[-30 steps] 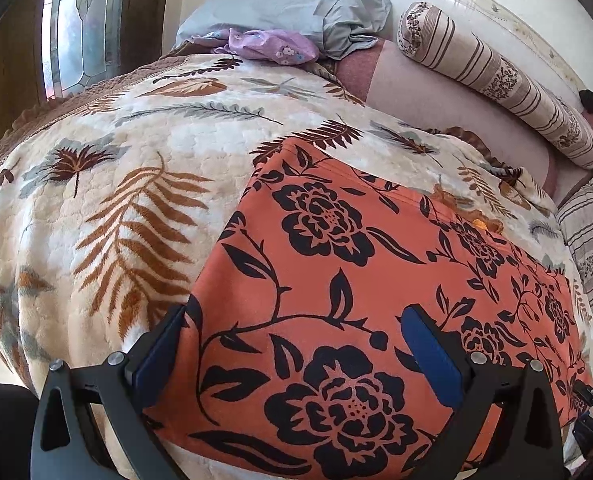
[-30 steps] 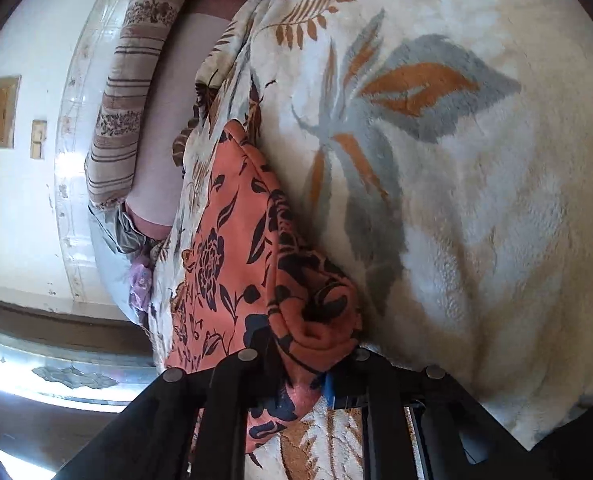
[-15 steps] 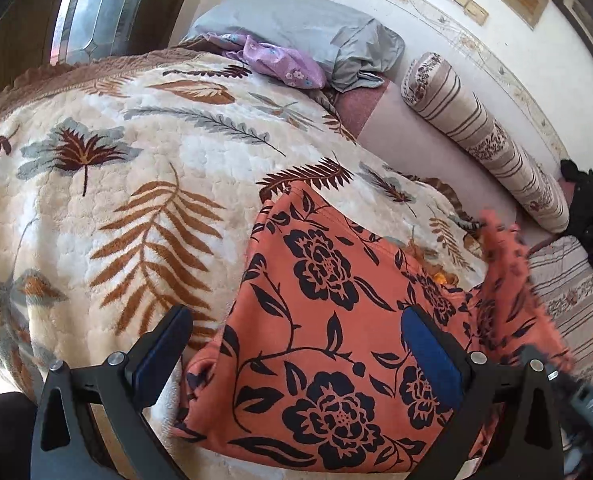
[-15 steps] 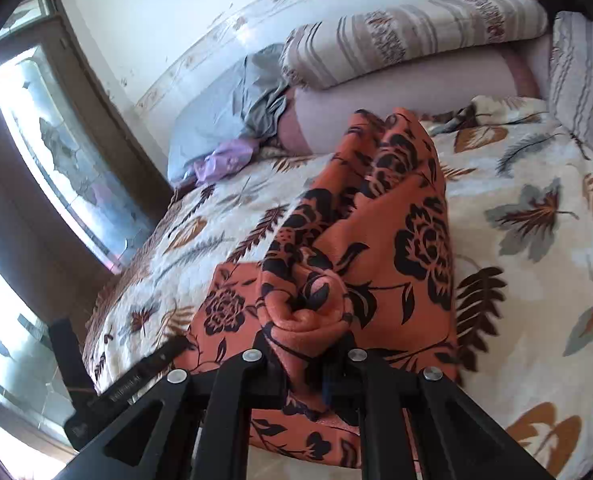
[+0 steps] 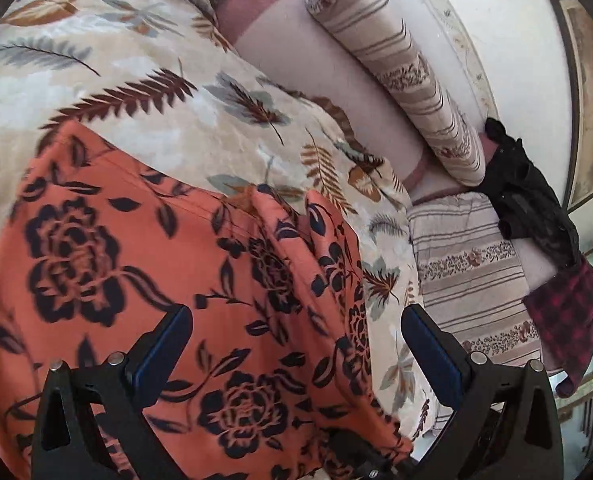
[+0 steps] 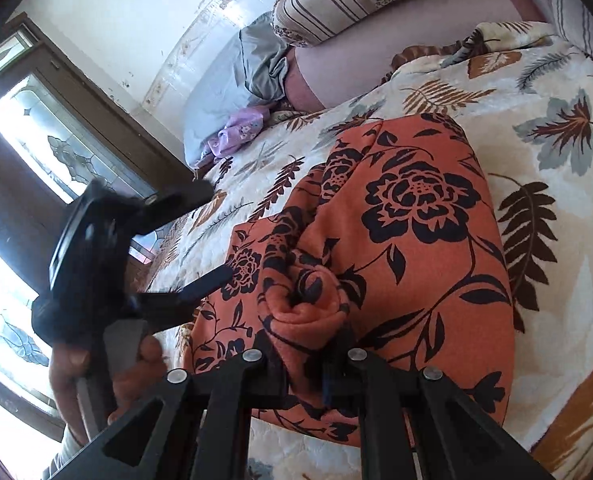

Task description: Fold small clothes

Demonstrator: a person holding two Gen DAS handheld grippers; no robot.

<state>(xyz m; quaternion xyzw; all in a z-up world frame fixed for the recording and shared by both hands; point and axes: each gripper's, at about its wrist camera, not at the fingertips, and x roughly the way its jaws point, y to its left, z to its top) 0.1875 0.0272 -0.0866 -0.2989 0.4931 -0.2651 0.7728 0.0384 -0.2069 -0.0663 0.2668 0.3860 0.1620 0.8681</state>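
Folding is mid-stroke: you have one edge of the orange floral garment (image 6: 412,240) bunched up and carried over the rest of it, so the cloth lies doubled on the leaf-print blanket (image 6: 536,92). In the right wrist view the garment fills the centre, running from about 12 o'clock down to 6 o'clock. Your right gripper (image 6: 304,332) is clenched on that rolled edge, its fingers nearly together with the fabric pinched between them. Your left gripper (image 5: 296,344) stands released, jaws wide apart, hovering over the garment and holding nothing; the right wrist view shows it at 9 o'clock. Next, by my reading, you should lay the held edge flat onto the lower layer, then let go and smooth it.
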